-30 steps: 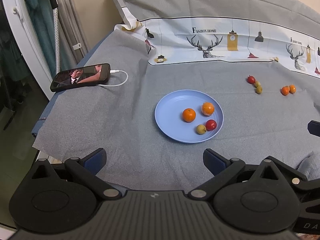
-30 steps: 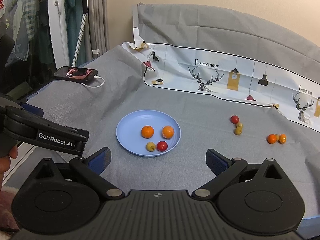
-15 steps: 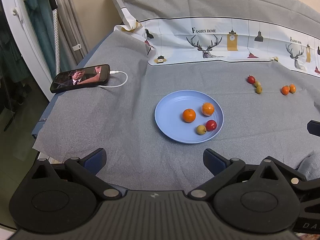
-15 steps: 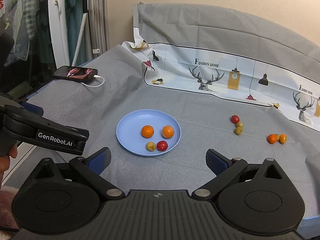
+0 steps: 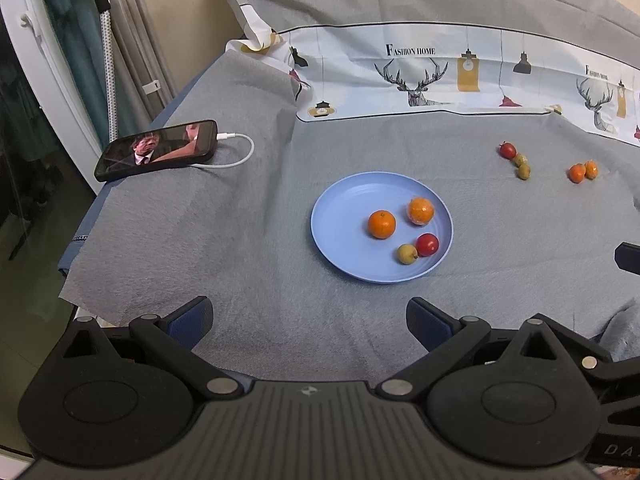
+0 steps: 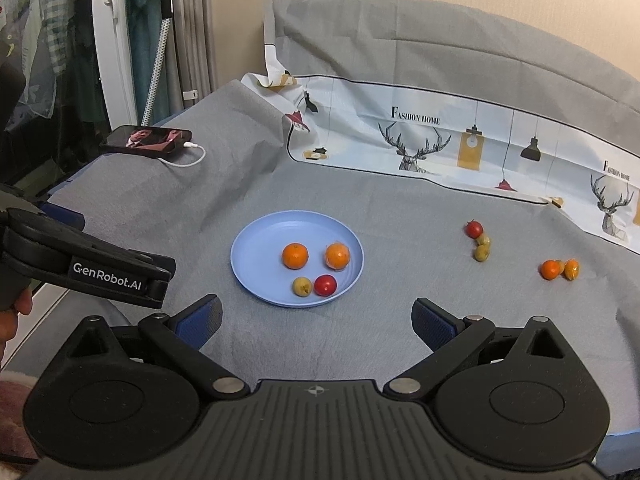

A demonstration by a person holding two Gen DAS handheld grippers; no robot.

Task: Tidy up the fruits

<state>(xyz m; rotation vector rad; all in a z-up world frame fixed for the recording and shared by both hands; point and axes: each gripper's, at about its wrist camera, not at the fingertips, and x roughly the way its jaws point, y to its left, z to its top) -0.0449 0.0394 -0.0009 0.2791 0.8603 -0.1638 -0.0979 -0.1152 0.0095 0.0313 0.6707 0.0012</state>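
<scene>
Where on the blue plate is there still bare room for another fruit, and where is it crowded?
The blue plate is bare across its left half and far rim. Its right and near side is crowded: two oranges, a green fruit and a red fruit. Bare grey cloth lies between the plate and the loose fruits at right.

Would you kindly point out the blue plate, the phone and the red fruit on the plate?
blue plate (image 5: 344,216), left wrist view, bare left floor.
phone (image 5: 158,149), left wrist view, screen centre.
red fruit (image 6: 325,285), right wrist view, its middle.
</scene>
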